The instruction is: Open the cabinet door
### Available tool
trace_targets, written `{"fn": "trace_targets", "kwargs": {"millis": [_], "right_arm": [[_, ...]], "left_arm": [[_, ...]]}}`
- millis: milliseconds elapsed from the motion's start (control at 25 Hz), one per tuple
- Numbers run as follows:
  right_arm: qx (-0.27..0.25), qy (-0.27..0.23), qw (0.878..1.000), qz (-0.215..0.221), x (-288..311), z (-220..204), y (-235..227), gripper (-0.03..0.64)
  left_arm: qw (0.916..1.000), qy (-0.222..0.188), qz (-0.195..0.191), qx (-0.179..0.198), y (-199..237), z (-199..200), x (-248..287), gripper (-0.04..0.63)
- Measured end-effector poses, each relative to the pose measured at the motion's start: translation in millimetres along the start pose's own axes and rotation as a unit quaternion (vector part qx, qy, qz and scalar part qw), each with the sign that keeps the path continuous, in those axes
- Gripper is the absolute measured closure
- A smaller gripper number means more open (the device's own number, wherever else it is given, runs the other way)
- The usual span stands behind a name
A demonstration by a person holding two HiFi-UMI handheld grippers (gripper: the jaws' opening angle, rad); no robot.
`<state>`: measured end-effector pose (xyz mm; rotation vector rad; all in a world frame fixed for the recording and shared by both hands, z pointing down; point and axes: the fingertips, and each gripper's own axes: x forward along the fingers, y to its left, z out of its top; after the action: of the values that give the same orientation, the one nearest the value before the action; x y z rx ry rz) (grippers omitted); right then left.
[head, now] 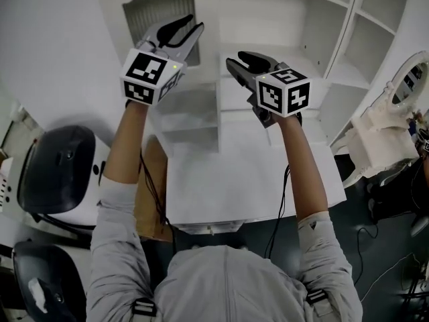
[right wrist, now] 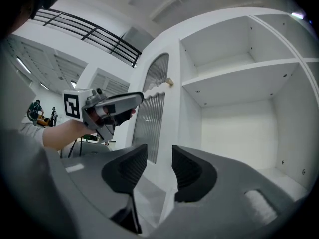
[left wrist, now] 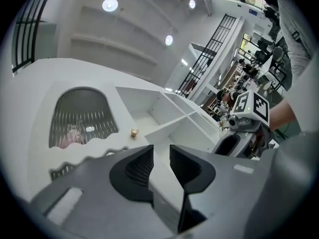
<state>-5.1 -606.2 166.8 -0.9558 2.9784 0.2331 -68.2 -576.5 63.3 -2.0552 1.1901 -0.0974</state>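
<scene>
The white cabinet [head: 268, 19] stands open, its bare shelves [right wrist: 239, 73] showing. Its door [head: 157, 9], with an arched ribbed-glass panel [left wrist: 82, 116] and a small brass knob [left wrist: 134, 132], is swung out to the left. My left gripper [head: 182, 31] is raised in front of that door, open with nothing between its fingers [left wrist: 161, 166]. My right gripper [head: 236, 60] is held before the cabinet's middle, also open and empty [right wrist: 159, 168]. In the right gripper view the door [right wrist: 149, 118] is seen edge-on with the knob [right wrist: 170, 82] at its edge, and the left gripper [right wrist: 114, 106] hangs beside it.
The cabinet rests on a white tabletop [head: 234, 180]. Two black chairs [head: 57, 170] stand at the left, a brown cardboard piece [head: 151, 200] lies by the table edge, and a white ornate fixture [head: 395, 113] sits at the right above cables on the floor.
</scene>
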Motion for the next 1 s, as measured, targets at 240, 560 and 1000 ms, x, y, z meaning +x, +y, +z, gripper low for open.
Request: {"fn": "trace_targets", "kwargs": {"millis": [240,560,1000], "right_arm": [[0.031,0.003,1.0,-0.002,38,-8,-17,0.456],[0.039,0.014,0.999,-0.018,60,-17,-30,0.449],[0.031,0.043,0.998,-0.016,69,-27,-29,0.45]], "left_arm": [[0.9981,-0.027,-0.011,0.054,33,18,41,0.466],[0.9953,-0.02,-0.003,0.094,61,22,74,0.466],[0.9937,0.024,0.04,0.102,68,20,86,0.491]]}}
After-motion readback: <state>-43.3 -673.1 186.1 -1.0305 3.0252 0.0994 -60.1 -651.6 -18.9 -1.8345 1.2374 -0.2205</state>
